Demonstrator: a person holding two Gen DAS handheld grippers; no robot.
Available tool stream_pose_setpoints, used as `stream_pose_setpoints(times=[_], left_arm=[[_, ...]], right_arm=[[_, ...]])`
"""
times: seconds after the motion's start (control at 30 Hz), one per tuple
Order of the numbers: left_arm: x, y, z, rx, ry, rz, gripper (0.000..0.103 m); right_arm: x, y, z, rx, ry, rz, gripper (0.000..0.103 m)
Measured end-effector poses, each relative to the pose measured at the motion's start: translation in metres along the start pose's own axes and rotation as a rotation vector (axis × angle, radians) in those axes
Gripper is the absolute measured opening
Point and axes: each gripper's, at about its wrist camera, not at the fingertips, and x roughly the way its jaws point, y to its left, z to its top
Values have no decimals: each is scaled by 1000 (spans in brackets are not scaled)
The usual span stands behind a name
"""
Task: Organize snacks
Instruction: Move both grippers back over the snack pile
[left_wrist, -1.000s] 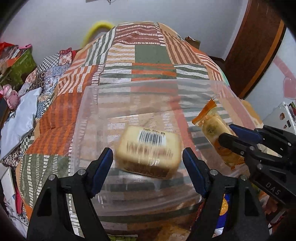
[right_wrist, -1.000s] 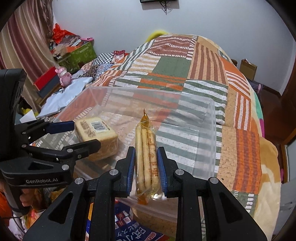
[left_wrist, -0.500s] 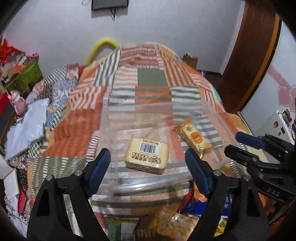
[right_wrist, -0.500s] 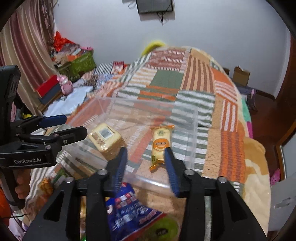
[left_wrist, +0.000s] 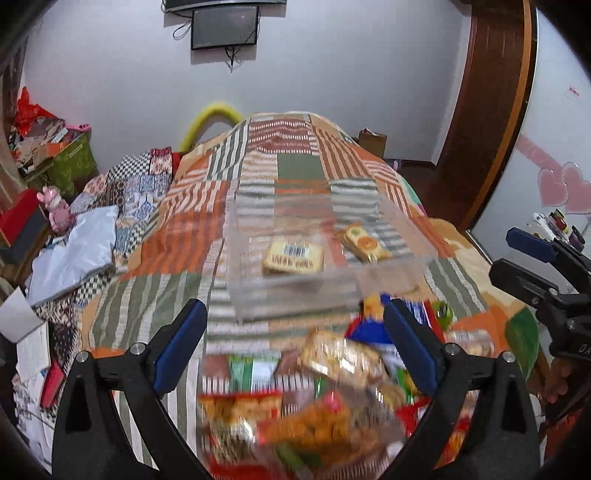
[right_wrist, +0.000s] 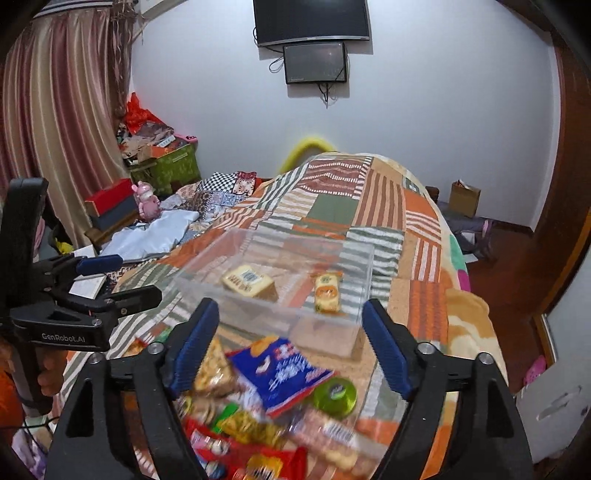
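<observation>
Left gripper (left_wrist: 291, 343): jaws spread wide and just been opening further; nothing held, only the blurred heap shows between the blue pads.
Right gripper (right_wrist: 290, 345): jaws wide apart, just been opening; nothing gripped.
Clear bin (right_wrist: 207, 269): transparent box on the bedspread, beyond both grippers.
Barcode snack (left_wrist: 293, 256): tan packet lying flat inside the bin, left part.
Orange-label snack (right_wrist: 327, 291): small packet inside the bin, right of the barcode snack and apart from it.
Snack pile (left_wrist: 314, 402): loose heap of packets on the bed just in front of the bin, motion-blurred.
Blue bag (right_wrist: 280, 373): lies atop the pile near the bin's front wall.
Green round lid (right_wrist: 335, 397): just beside the blue bag.
Bedspread (left_wrist: 295, 170): patchwork of orange, green and striped squares.
Left of bed: pink toy (right_wrist: 147, 201), red box (right_wrist: 109, 201), green box (right_wrist: 173, 170), striped curtain (right_wrist: 62, 122).
Wall: white, two dark screens (right_wrist: 314, 44) mounted.
Right side: brown wooden door frame (left_wrist: 487, 110), cardboard box (right_wrist: 464, 198) on the floor.
</observation>
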Motion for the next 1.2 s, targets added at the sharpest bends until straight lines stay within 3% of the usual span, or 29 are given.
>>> stream_pose_setpoints(times=[0.4, 0.57, 0.9, 1.03, 1.2], left_arm=[[-12, 8, -80, 15, 63, 9, 97], [-13, 6, -100, 51, 77, 0, 97], [11, -8, -104, 142, 123, 6, 99], [23, -15, -99, 186, 125, 39, 99], [29, -17, -86, 199, 103, 18, 103]], right_arm=[[4, 9, -65, 63, 126, 24, 83], [10, 21, -89, 48, 186, 24, 93], [17, 30, -110, 31, 249, 19, 95], [21, 28, -112, 46, 255, 20, 100], [25, 26, -113, 58, 260, 31, 103]])
